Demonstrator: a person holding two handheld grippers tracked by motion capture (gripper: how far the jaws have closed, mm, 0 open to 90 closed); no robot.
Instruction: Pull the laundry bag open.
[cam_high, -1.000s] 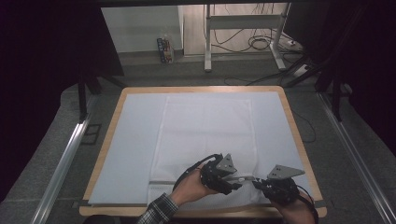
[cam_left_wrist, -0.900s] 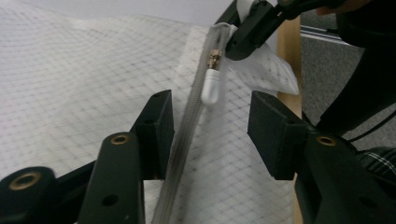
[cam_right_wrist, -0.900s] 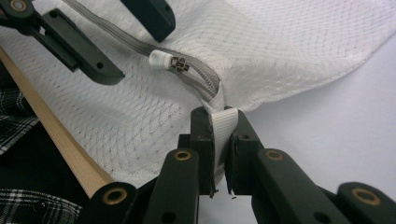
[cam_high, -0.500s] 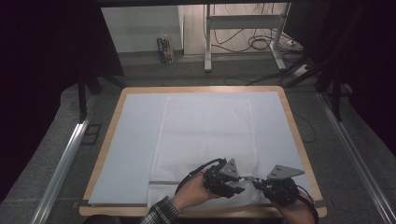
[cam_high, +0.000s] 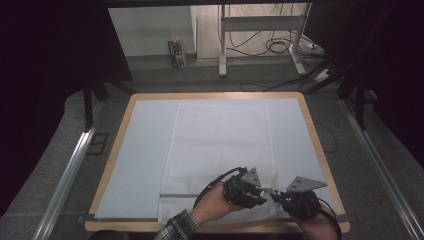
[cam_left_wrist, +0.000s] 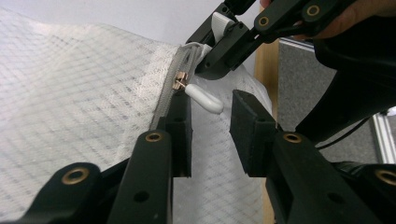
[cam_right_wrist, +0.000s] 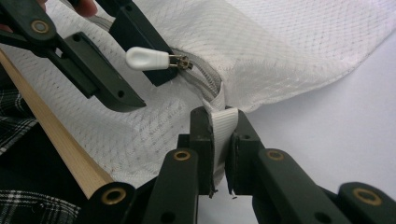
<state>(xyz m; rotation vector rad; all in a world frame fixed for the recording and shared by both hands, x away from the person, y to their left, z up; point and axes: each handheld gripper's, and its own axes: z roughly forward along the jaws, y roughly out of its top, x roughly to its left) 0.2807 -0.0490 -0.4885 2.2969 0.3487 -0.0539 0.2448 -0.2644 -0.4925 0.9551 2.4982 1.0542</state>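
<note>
Now my left tongs (cam_left_wrist: 210, 135), just closing, straddle the zipper pull (cam_left_wrist: 204, 99) ungripped, while my right tongs (cam_right_wrist: 219, 140) pinch the bag's tab (cam_right_wrist: 222, 122), readying the zip.

We list one white mesh laundry bag (cam_high: 220, 150), spread flat on the table's pale cover, its zipped edge lifted at the near right corner. Grey zipper (cam_left_wrist: 170, 91) with metal slider; white teardrop pull tab (cam_left_wrist: 204, 99) sticking out level. White webbing tab (cam_right_wrist: 222, 122) at the zipper's end, pinched upright.
</note>
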